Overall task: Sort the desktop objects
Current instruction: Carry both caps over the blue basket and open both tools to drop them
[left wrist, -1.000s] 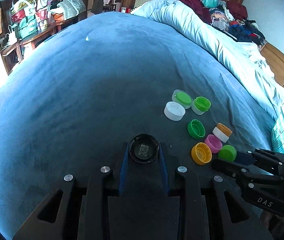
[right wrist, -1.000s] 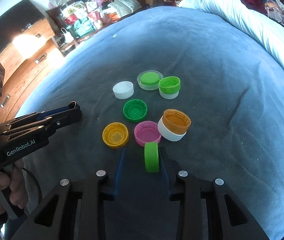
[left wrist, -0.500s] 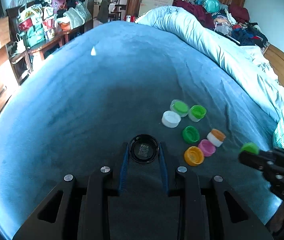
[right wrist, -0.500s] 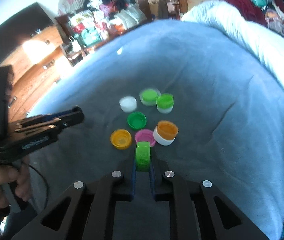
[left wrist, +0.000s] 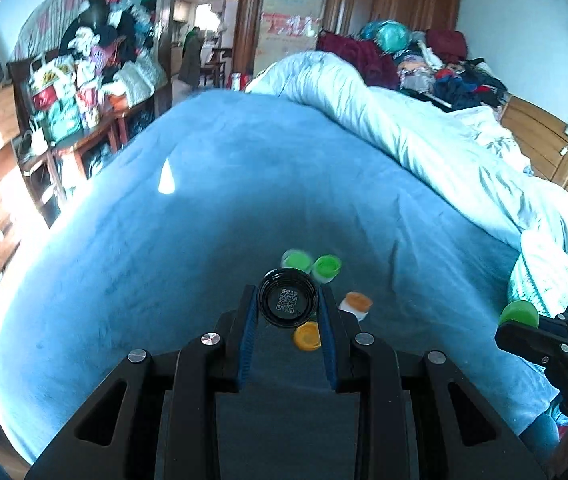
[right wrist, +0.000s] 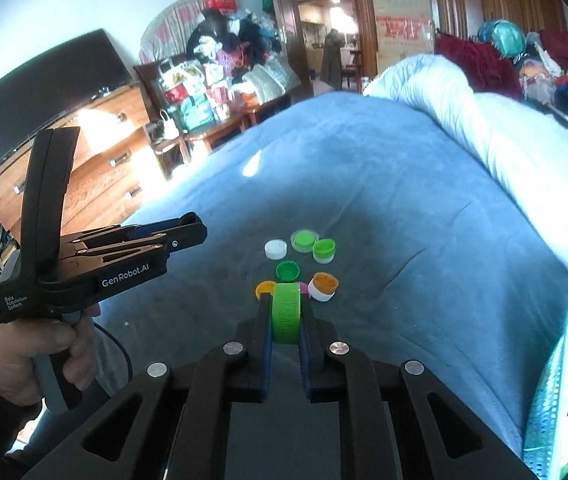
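Left gripper (left wrist: 287, 307): clamped on a black cap (left wrist: 287, 298), lower centre of the left wrist view, open side toward the camera, a printed code square showing inside. Cap sits between the blue pads (left wrist: 249, 322), clear of the bed.

Right gripper (right wrist: 286, 314): clamped on a green cap (right wrist: 286, 312), lower centre of the right wrist view. Cap stands on edge, ribbed rim toward the camera, off the bed. In the left wrist view this same gripper enters at the right edge, green cap at its tip.

Left gripper also shows at middle left of the right wrist view, side on, black body with white lettering, gripped by a hand (right wrist: 40, 350) at lower left.

Beyond the grippers, centre of the right wrist view, loose caps lie close together on the blue bed (right wrist: 424, 208): white cap (right wrist: 275, 249), clear-rimmed green cap (right wrist: 305, 241), green-on-white cap (right wrist: 323, 250), dark green cap (right wrist: 287, 271) open side up, orange-on-white cap (right wrist: 323, 286), yellow cap (right wrist: 265, 289) partly hidden behind the right gripper. A sliver of pink cap (right wrist: 304, 287) shows just right of the held green cap.

Pale quilt (right wrist: 524, 148) heaped along the right of the bed. TV (right wrist: 52, 84) on a wooden dresser, upper left.
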A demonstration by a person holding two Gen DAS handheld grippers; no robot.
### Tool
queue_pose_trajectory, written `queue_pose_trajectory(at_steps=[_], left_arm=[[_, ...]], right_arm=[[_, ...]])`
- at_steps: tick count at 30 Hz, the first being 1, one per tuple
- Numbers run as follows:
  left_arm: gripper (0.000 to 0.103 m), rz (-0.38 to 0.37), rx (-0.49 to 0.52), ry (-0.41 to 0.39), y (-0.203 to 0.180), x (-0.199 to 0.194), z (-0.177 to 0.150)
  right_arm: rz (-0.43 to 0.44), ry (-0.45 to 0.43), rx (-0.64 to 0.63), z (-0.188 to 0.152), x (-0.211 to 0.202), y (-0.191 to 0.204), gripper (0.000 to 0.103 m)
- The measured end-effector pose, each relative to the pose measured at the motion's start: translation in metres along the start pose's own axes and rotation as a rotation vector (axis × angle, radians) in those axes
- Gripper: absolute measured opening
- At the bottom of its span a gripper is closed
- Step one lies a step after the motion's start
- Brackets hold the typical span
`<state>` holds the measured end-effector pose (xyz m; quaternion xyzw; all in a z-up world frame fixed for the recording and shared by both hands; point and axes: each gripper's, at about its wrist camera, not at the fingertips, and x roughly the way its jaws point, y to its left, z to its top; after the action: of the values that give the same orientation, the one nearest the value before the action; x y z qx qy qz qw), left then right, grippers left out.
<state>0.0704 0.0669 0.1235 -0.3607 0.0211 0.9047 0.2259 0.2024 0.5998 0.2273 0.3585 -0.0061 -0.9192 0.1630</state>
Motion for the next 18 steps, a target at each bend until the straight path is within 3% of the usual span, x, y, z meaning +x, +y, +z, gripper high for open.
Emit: queue_pose_trajectory(at_steps=[18], left_arm=[[0.024, -0.038, 0.078, -0.023, -0.052, -0.028, 0.007]], right_arm=[[-0.026, -0.103, 0.025, 0.000, -0.061, -0.010, 0.012]])
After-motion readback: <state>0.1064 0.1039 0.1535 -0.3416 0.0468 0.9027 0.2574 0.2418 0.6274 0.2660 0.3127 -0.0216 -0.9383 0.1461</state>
